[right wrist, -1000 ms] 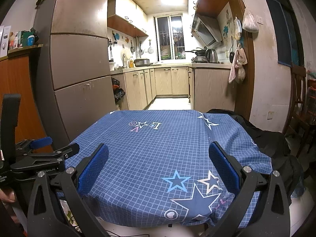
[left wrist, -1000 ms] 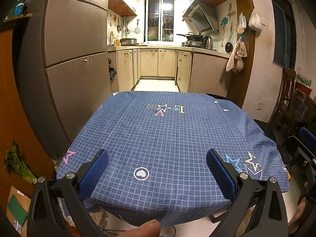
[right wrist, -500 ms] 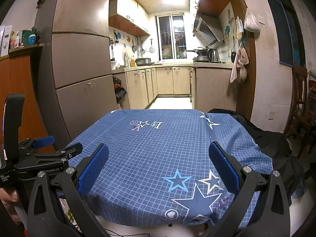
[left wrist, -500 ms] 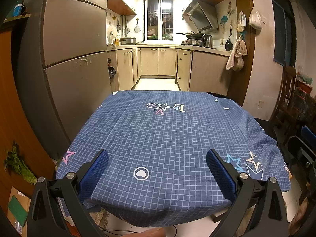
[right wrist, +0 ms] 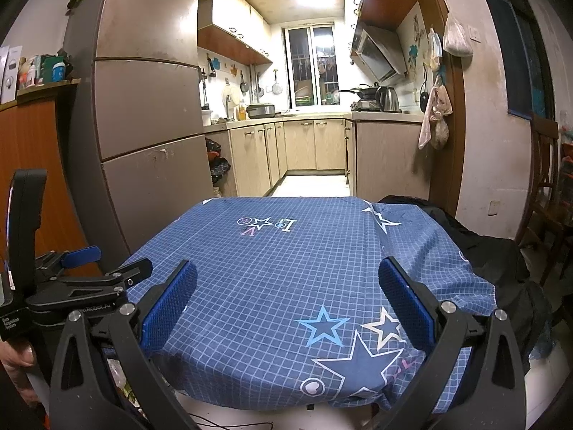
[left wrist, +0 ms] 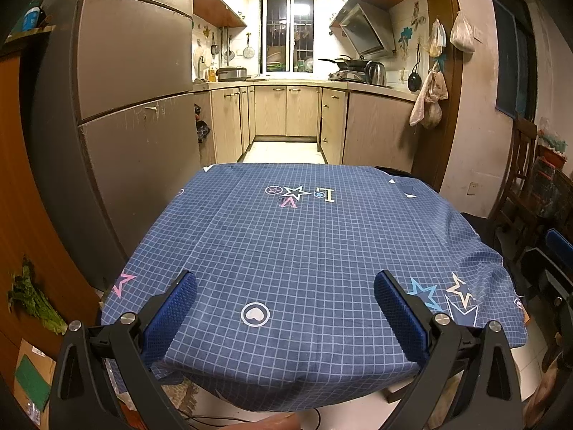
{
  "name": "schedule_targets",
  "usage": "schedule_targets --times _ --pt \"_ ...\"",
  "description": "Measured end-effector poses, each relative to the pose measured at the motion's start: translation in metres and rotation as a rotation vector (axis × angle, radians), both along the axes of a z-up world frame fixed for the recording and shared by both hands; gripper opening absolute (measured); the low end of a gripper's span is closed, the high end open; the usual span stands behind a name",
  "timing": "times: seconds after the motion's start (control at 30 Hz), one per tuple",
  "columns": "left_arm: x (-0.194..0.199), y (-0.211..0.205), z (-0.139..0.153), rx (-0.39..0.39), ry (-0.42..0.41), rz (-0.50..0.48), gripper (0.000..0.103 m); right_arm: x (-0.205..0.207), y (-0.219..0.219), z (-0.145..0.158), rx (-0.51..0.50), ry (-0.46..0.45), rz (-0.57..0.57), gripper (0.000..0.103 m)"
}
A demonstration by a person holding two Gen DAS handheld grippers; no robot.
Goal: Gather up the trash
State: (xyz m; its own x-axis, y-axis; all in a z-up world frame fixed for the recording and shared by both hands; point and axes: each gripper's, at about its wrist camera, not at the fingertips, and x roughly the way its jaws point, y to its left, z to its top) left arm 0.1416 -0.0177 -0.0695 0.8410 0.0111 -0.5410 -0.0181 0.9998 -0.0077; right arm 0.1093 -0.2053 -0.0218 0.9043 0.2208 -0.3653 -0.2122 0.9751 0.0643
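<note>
A table under a blue checked cloth with stars (left wrist: 286, 251) fills the middle of both views (right wrist: 286, 268). I see no trash on its top. My left gripper (left wrist: 285, 292) is open and empty, held above the table's near edge. My right gripper (right wrist: 287, 281) is open and empty, also above the near edge, to the right of the left one. The left gripper's body (right wrist: 71, 286) shows at the left of the right wrist view.
A tall grey fridge (left wrist: 136, 107) stands left of the table. A kitchen with cabinets (left wrist: 286, 114) lies beyond. Black fabric (right wrist: 501, 258) and a wooden chair (left wrist: 519, 186) are at the right. Leafy greens (left wrist: 32, 301) and cardboard (left wrist: 32, 376) lie on the floor at left.
Both grippers stay open and nearly still. The views have shifted very slightly; the thumb at the bottom of the left view has drawn back.
</note>
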Motion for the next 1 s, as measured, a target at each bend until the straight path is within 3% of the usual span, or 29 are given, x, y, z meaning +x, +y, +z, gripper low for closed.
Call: schedule_targets --times 0.37,0.77,1.0 --pt "-0.0035 0.0023 -0.0001 -0.015 -0.023 0.010 0.098 0.0032 0.0003 0.0010 -0.001 0.005 0.003 0.098" --pt "0.0013 -0.0057 -0.0062 -0.013 0.017 -0.018 0.098 0.0002 -0.0014 0.0028 -0.003 0.002 0.002 0.098" --pt "0.0043 -0.0060 -0.0094 0.028 0.031 0.037 0.098 -0.0018 -0.0012 0.0029 -0.005 -0.001 0.004 0.098"
